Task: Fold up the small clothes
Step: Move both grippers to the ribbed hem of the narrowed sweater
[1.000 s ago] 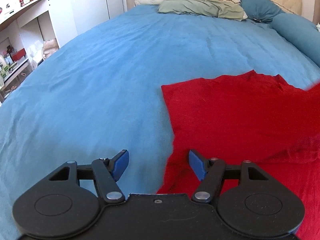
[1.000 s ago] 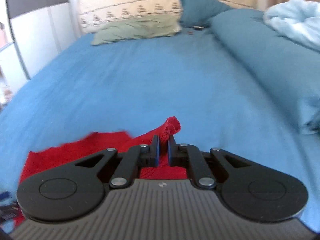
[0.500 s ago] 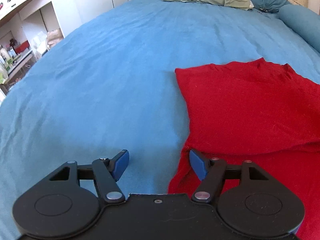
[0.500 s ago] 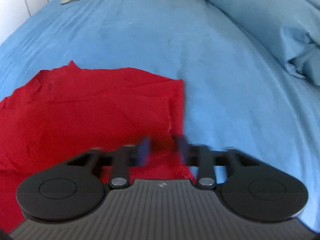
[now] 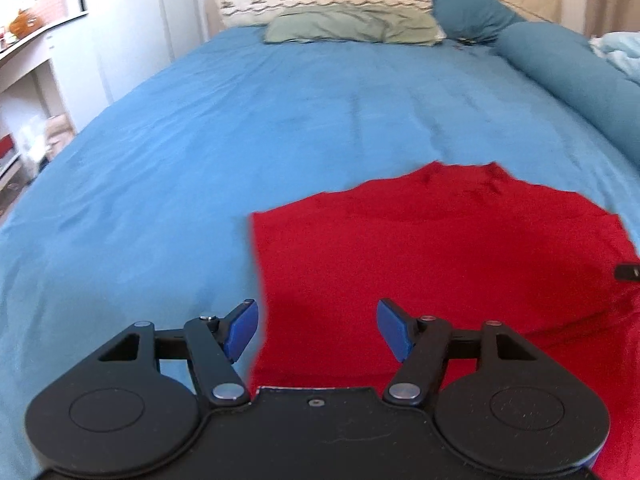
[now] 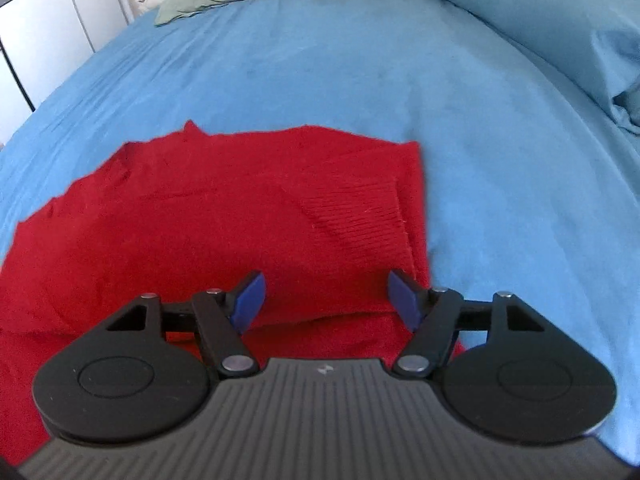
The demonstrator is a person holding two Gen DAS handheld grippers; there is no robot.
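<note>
We lose the red garment [image 5: 440, 264] under the left gripper's [image 5: 316, 330] black body at the bottom of the left wrist view, and the right edge cuts it off too, so we cannot trace its whole outline. A small dark object [image 5: 628, 271] pokes in at that right edge; too little of it shows for us to name it. In the right wrist view the garment [image 6: 224, 216] runs beneath the right gripper [image 6: 326, 300] and past the left edge. The shelves [image 5: 24, 80] at far left are blurred, and the things on them are too small to identify. The pale bedding [image 5: 618, 50] at far right is cropped.
</note>
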